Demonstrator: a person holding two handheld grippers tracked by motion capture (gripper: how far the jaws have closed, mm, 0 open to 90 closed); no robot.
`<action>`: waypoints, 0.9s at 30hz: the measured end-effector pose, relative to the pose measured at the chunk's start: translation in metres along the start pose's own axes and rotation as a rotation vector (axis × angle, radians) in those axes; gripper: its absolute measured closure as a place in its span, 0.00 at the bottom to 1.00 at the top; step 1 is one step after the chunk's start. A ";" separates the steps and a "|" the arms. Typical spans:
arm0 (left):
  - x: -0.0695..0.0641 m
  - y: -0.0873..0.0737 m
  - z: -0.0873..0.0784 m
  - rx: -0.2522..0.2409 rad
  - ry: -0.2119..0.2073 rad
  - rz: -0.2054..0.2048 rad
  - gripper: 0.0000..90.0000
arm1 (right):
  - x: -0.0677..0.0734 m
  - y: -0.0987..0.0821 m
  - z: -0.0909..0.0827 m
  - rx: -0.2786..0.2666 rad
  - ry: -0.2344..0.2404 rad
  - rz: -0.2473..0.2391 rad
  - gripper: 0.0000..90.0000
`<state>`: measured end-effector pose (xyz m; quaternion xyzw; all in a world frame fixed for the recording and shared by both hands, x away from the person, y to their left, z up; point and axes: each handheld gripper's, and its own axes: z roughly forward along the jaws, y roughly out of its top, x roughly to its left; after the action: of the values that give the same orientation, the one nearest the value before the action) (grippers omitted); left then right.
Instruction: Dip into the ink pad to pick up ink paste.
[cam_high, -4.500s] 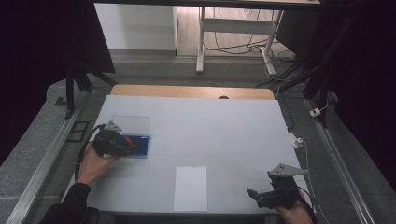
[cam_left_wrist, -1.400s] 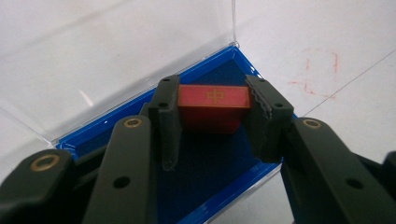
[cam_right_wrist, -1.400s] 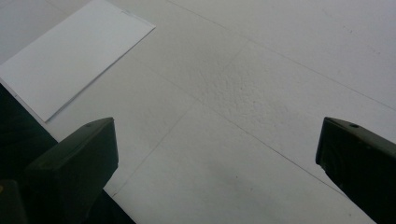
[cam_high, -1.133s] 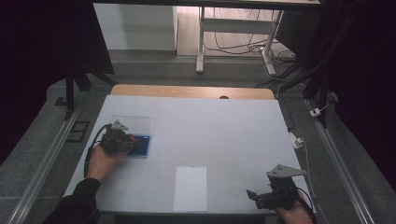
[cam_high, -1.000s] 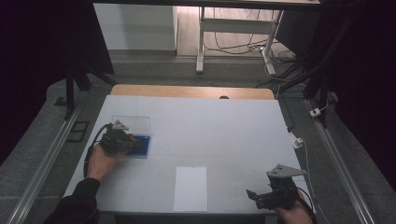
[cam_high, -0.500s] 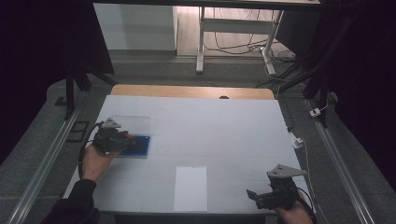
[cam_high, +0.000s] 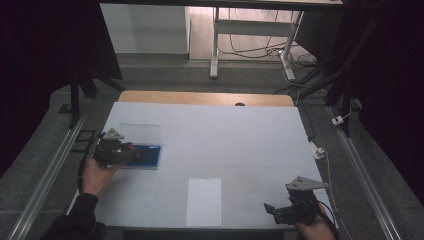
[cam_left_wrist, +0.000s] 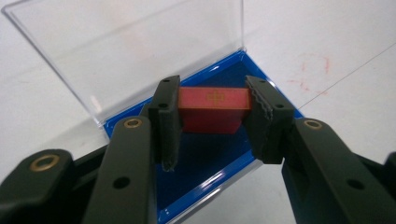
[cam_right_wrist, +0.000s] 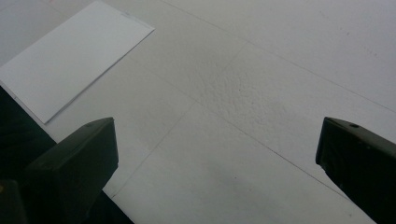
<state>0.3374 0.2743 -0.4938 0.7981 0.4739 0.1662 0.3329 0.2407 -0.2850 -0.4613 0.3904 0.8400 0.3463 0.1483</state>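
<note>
Setting: a white table (cam_high: 240, 145) with faint grid lines, a strip of bare wood along its far edge, grey carpeted floor around it, metal rails on both sides, and a white desk frame with loose cables on the floor beyond. Item one: a shallow case with a blue tray (cam_left_wrist: 205, 163) and a clear hinged lid (cam_left_wrist: 130, 46), lying at the left side of the table; the lid stands open, tilted back away from the gripper. Item two: a small red block (cam_left_wrist: 214, 108) with a faint gold mark on its upper face, located over the blue tray near its hinge side; whether its underside touches the tray cannot be told. Item three: the left gripper (cam_left_wrist: 212, 116), held in the person's left hand (cam_high: 95, 175) at the left edge of the table, jaws closed on the red block, one pad pressed to each end of it. Item four: the right gripper (cam_high: 287, 210), held low at the near right corner of the table, jaws spread wide with nothing between them, aimed across bare table surface. Item five: a white sheet of paper (cam_high: 204, 201), flat on the near centre of the table, well apart from the case and to the left of the right gripper.
</note>
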 end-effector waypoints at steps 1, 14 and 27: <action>0.001 -0.001 0.001 0.007 -0.003 -0.001 0.65 | 0.000 0.000 0.000 0.001 0.000 0.000 0.00; 0.001 -0.002 0.012 0.056 -0.011 -0.002 0.65 | 0.000 0.000 0.000 0.003 -0.002 -0.001 0.00; 0.003 -0.009 0.015 0.043 -0.030 -0.037 0.65 | 0.001 0.000 0.000 0.009 -0.005 -0.005 0.00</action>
<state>0.3422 0.2742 -0.5109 0.7985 0.4871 0.1380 0.3258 0.2405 -0.2842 -0.4614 0.3899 0.8421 0.3411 0.1496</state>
